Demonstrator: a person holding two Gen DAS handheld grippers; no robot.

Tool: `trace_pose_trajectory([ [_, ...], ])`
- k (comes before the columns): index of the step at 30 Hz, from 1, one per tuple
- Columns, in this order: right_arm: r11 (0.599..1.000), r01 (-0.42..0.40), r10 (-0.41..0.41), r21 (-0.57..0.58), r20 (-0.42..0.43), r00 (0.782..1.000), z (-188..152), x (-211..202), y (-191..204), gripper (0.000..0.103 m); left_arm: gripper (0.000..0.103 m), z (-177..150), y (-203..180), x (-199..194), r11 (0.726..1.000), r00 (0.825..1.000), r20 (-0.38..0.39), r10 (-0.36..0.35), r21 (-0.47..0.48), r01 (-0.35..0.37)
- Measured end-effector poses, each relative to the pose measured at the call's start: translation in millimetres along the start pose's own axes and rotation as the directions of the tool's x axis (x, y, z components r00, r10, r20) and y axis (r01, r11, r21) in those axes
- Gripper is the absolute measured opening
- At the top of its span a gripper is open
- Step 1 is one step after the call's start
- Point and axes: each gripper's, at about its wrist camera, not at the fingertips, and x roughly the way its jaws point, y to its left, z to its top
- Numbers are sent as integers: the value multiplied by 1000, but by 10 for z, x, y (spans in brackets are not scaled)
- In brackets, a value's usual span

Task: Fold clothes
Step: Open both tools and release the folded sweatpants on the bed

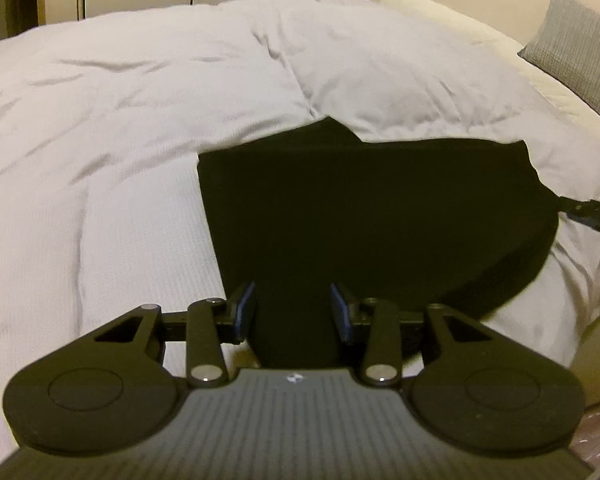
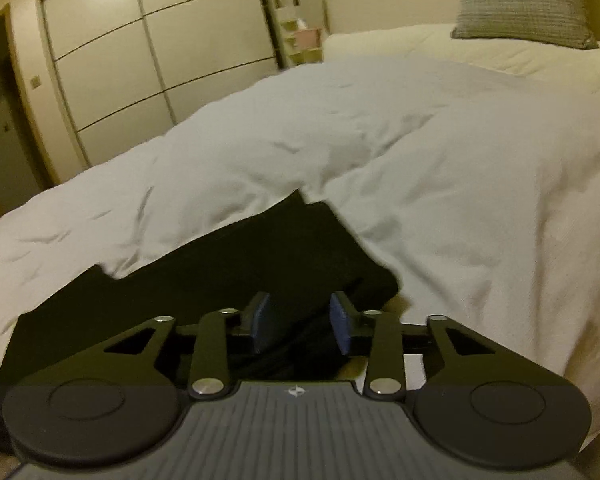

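Observation:
A black garment (image 1: 360, 208) lies spread flat on the white bed, its near edge hanging toward me. My left gripper (image 1: 294, 310) is open, its blue-padded fingers on either side of a hanging strip of the black cloth, not closed on it. At the far right of the left wrist view the other gripper's finger (image 1: 592, 214) touches the garment's right edge. In the right wrist view the same black garment (image 2: 220, 272) fills the lower left. My right gripper (image 2: 300, 322) is open over the garment's near right corner, dark folds between its pads.
The white duvet (image 1: 140, 100) covers the bed all around the garment. A grey pillow (image 1: 580, 52) leans at the head of the bed on the right. Wardrobe doors (image 2: 140, 48) and a narrow shelf unit (image 2: 304, 40) stand beyond the bed.

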Motion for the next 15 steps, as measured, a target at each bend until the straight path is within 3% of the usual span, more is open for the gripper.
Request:
trace_pose_trajectory([
  [2, 999, 37, -40, -29, -92, 995, -110, 137, 47, 43, 37, -86, -82, 74, 998, 999, -10, 50, 49, -50],
  [5, 998, 61, -56, 26, -169, 984, -239, 228, 18, 44, 37, -115, -159, 5, 992, 993, -5, 114, 53, -114],
  [7, 998, 63, -61, 5, -151, 987, -241, 44, 135, 49, 40, -140, -197, -128, 990, 991, -3, 136, 41, -136],
  [10, 999, 37, -37, -1, -102, 994, -275, -297, 302, 72, 46, -185, -251, -337, 986, 986, -2, 166, 23, -166],
  [15, 1000, 9, -10, -9, -114, 993, -414, -602, 513, 86, 61, -326, -379, -675, 973, 973, 0, 230, 13, -230],
])
